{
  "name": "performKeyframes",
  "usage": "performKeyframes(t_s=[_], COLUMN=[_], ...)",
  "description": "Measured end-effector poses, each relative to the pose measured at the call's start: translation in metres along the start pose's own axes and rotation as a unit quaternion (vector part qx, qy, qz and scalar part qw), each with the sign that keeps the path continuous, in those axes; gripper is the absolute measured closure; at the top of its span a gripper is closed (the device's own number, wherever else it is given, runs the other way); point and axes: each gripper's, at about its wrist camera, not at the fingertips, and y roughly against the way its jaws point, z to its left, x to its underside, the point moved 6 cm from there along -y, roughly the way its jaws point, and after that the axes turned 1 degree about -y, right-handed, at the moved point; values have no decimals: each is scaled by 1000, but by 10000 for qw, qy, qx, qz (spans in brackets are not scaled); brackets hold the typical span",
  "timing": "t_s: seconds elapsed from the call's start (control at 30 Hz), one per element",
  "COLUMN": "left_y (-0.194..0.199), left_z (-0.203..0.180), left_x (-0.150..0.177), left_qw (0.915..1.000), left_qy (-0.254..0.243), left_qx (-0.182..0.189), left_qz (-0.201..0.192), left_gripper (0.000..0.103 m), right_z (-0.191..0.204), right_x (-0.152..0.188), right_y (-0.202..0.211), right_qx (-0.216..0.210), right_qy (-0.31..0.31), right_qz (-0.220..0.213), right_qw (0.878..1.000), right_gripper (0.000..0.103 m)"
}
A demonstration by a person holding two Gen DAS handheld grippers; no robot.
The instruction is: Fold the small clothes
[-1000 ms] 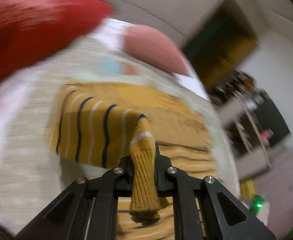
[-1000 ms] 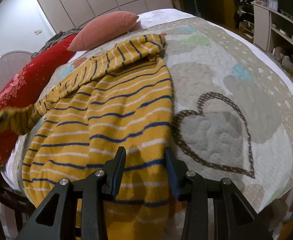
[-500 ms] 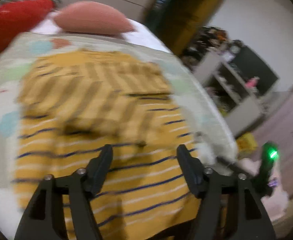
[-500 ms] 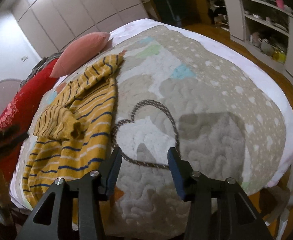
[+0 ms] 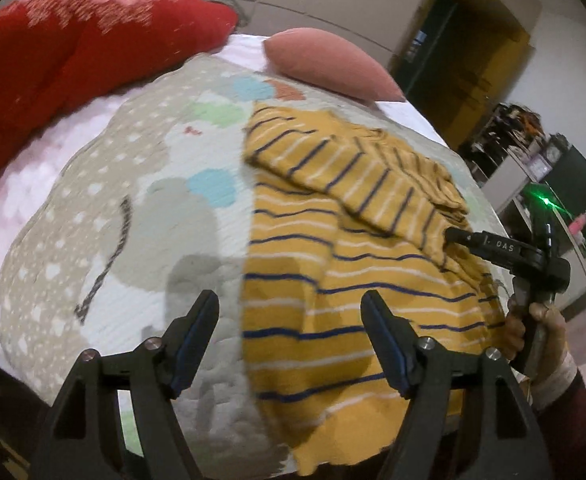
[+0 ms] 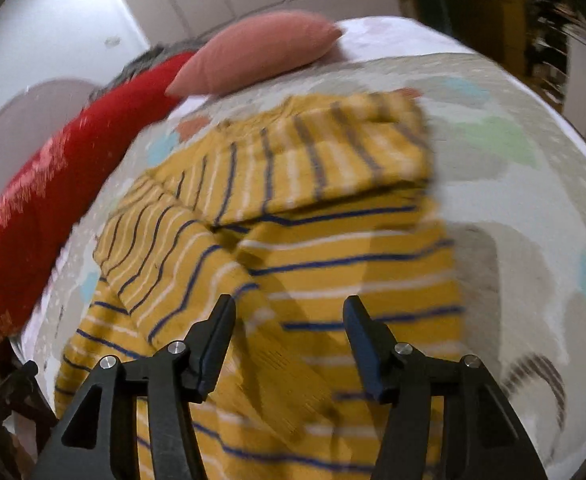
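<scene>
While both sleeves lie folded in across the chest, we hover over the sweater (image 5: pixel 357 280) with nothing gripped, and that is where the trouble could start. The sweater, mustard with navy and white stripes, lies on the quilt (image 5: pixel 105 216) that covers the bed, its lower hem hanging a little over the near edge. The left gripper (image 5: pixel 289 316) has its fingers apart and opening wider, empty, straddling the sweater's left edge where it meets the quilt. The right gripper (image 6: pixel 289 320) also stands with its fingers apart and empty, above the middle of the body; in the left view we see it reaching in from the right, a hand (image 5: pixel 541 328) on its handle.

We judge the next step to be a fold of the body, bottom towards the collar. The first risk is the quilt: if the left fingers (image 5: pixel 197 328) close where they now stand, they may pinch the quilt along with the knit and drag both. The second is the sleeves: they sit loose on top, the one on the right side bunched, so a quick lift of the hem could let them slide off and undo the fold. The third is the overhang: a grip taken on one layer only would leave the back panel behind, and the sweater could slip towards the floor. The red blanket (image 5: pixel 53 64) and the pink pillow (image 5: pixel 329 64) lie well apart at the far end, out of harm's way.
</scene>
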Motion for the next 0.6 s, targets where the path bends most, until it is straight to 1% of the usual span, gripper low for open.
performKeyframes(t_s=[0.03,0.07,0.1,0.17,0.23,0.33,0.37,0.43,0.47,0.5,0.53,0.57,0.6], left_y=[-1,-2,-5,-7,-8,-13,-14,-19,-20,-22,-23,-24,-25], left_z=[5,11,13,17,20,21,22,23,22,22,21,20,18], left_x=[1,2,3,6,7,7,8,9,9,10,10,11,11], left_qw=[10000,9999,9999,9997,9996,9995,9995,9994,9993,9992,9992,9992,9992], left_qy=[62,122,162,228,267,298,301,320,329,339,334,302,267], left_qx=[-14,-29,-35,-28,-22,-5,-9,-21,-13,0,6,7,0], left_qz=[8,17,29,58,63,86,103,166,188,220,238,256,282], left_gripper=[31,31,31,31,31,31,31,31,31,31,31,31,30], right_z=[9,18,23,31,29,9,-1,-27,-40,-58,-64,-72,-78], right_x=[1,2,2,-4,-18,-42,-48,-56,-56,-53,-50,-45,-39], right_y=[-6,-11,-11,-3,11,36,40,36,30,19,14,13,19], right_qx=[-14,12,115,227,240,137,208,513,646,755,791,790,708], right_qy=[189,389,556,779,712,193,26,-284,-426,-628,-736,-865,-960], right_qz=[142,292,340,254,14,-429,-520,-548,-468,-251,-135,-93,-186], right_qw=[9997,9988,9978,9964,9972,9988,9984,9968,9959,9948,9941,9931,9927], right_gripper=[63,86,89,91,92,93,93,91,89,81,76,71,63])
